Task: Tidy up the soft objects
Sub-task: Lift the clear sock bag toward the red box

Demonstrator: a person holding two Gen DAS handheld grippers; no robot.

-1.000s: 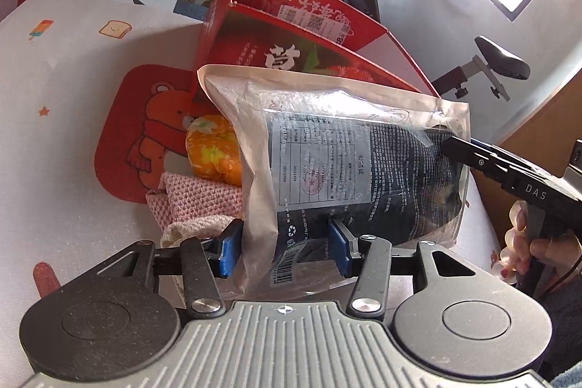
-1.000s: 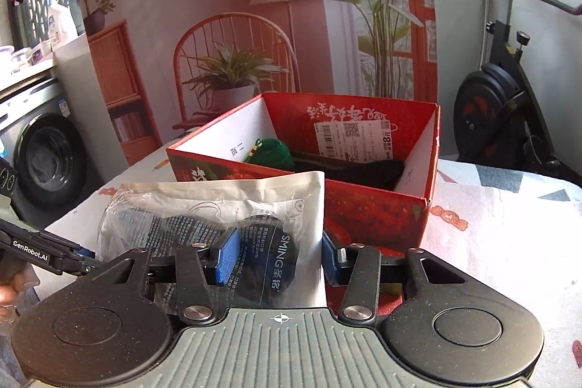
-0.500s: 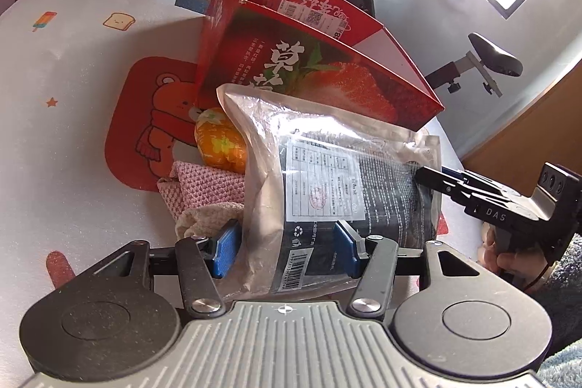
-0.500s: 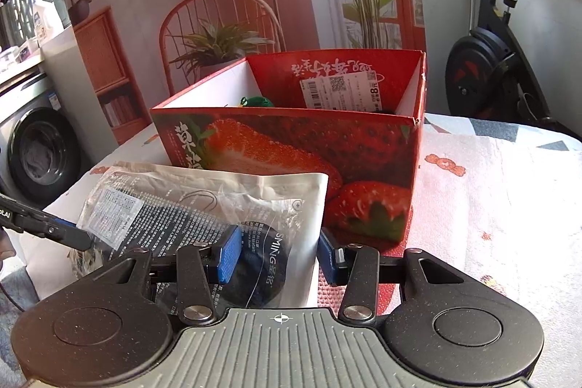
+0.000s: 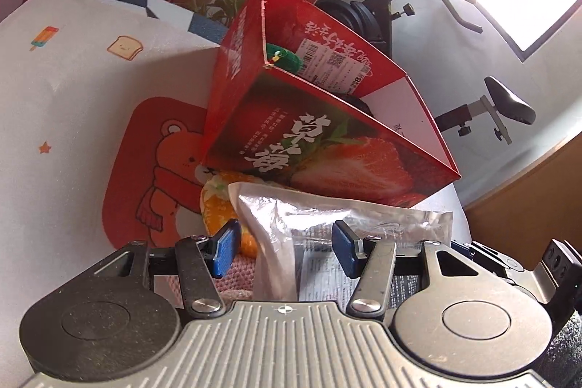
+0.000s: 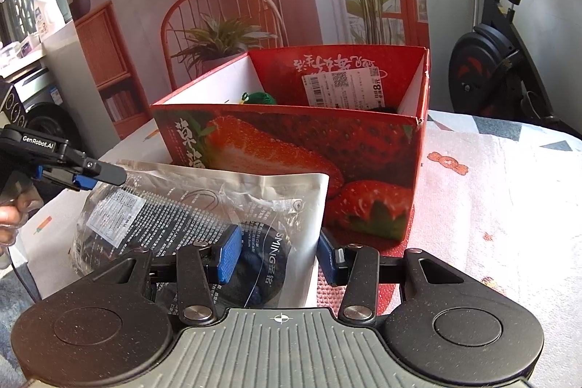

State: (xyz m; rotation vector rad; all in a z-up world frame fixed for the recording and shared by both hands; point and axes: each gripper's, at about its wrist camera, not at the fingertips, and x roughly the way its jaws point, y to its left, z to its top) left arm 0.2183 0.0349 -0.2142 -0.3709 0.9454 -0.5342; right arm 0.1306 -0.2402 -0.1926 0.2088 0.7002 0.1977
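A clear plastic bag (image 5: 327, 224) with a dark garment inside lies on the table in front of the red strawberry box (image 5: 327, 148). It also shows in the right wrist view (image 6: 203, 206). My left gripper (image 5: 285, 251) is open around one end of the bag, its pads apart from it. My right gripper (image 6: 278, 251) is open around the other end. The box (image 6: 291, 148) holds a green soft thing (image 6: 260, 97) and a dark item. An orange patterned soft object (image 5: 218, 206) and a pink knitted cloth (image 5: 232, 275) lie left of the bag.
The table has a white printed cloth (image 5: 72, 104) and a red bear mat (image 5: 152, 170). An exercise bike (image 6: 502, 60) stands behind the table. A wooden surface (image 5: 538, 191) is at the right.
Both grippers lowered the bag from upright in front of the box down onto the table and opened their jaws, letting go of it. The left gripper has drawn back a little.
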